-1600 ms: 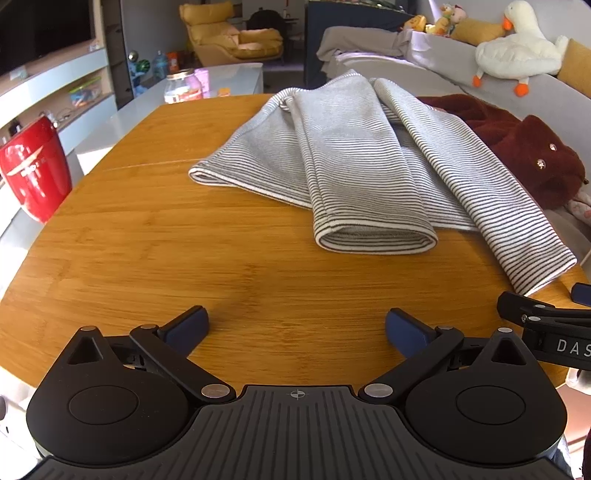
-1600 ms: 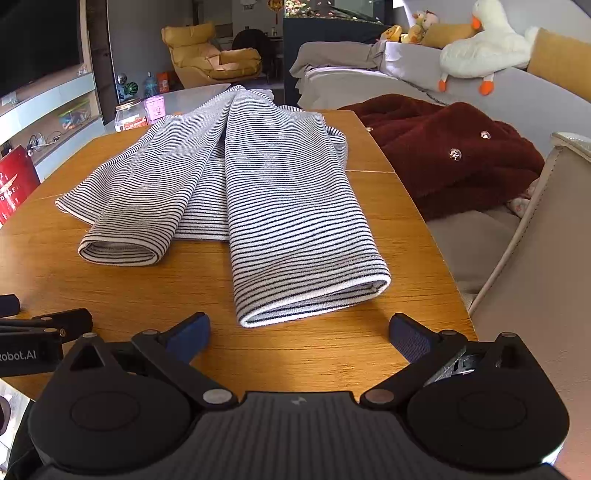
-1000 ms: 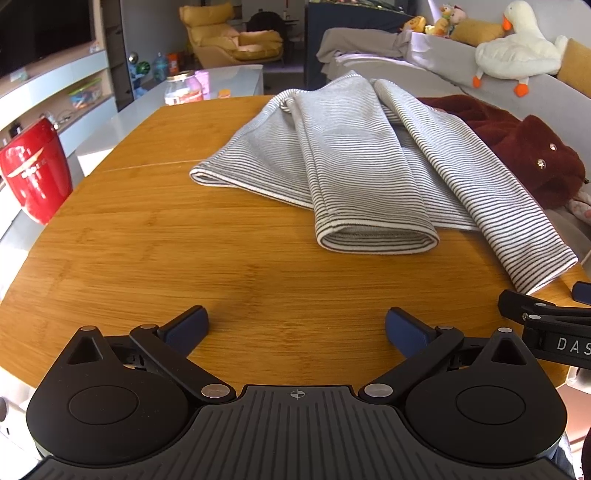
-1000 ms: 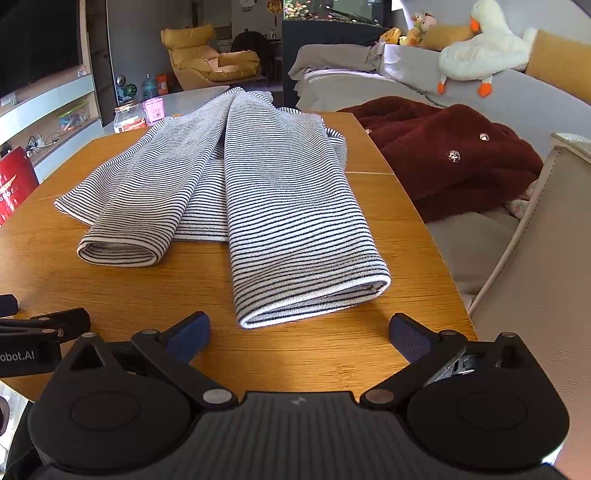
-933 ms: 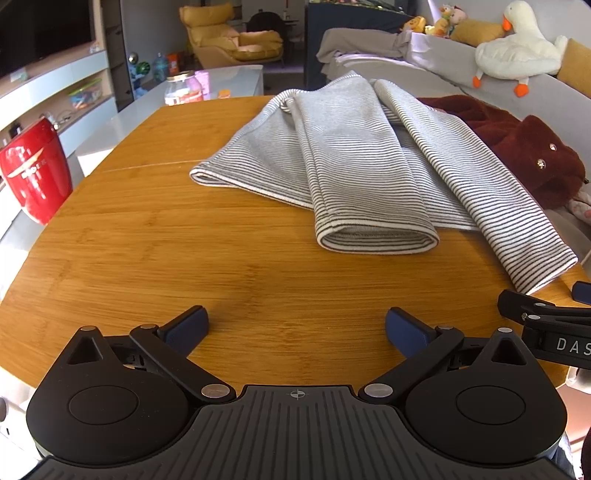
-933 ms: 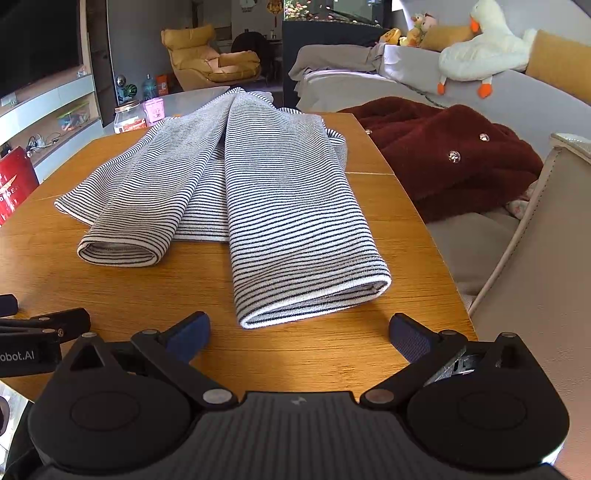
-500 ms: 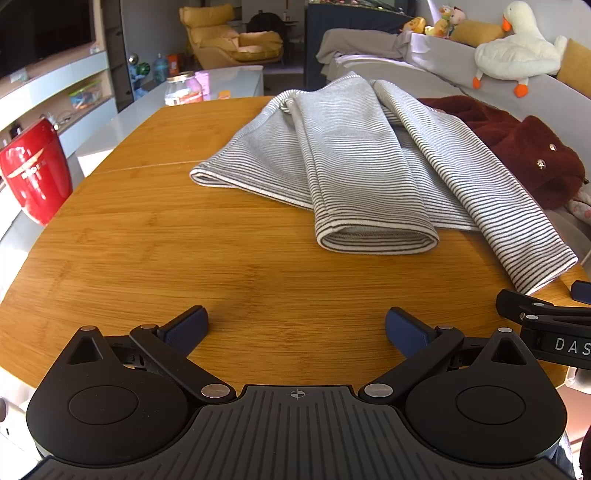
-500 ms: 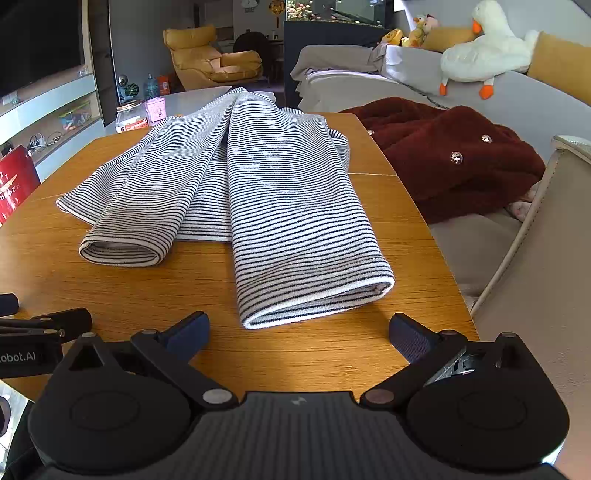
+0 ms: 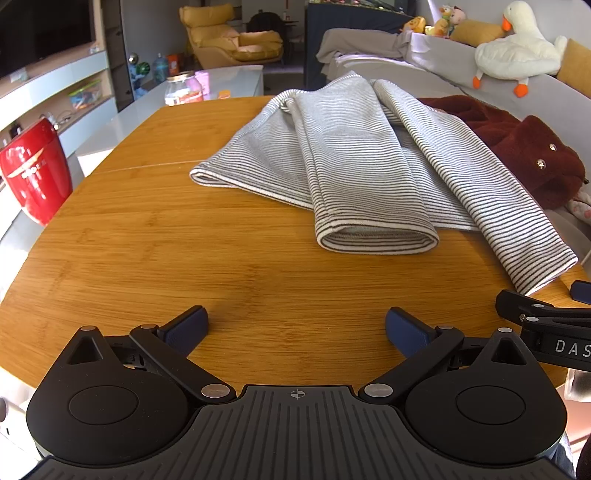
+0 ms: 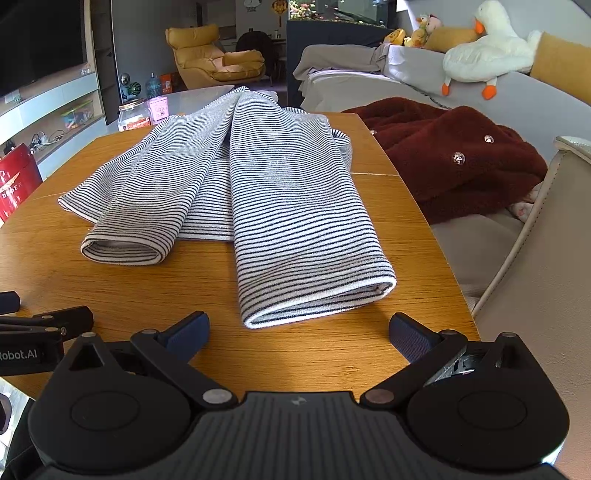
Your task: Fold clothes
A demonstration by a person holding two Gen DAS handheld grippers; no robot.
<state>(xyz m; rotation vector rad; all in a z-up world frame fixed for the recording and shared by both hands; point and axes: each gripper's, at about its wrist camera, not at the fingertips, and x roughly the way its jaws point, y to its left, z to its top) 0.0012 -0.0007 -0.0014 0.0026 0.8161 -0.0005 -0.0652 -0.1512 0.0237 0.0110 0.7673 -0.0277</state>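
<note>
Round wooden table [image 9: 155,236], bamboo-grain top, with a seam line running across the far half. Striped garment [image 9: 354,162] spread flat over the far right portion, two sleeve ends [image 10: 314,295] folded toward the near edge. Right sleeve end close to the right edge. Near left portion showing bare wood.

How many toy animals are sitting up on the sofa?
3 that I can make out: a big white goose on the sofa back, and two small plush toys farther along it. More may be hidden.
</note>
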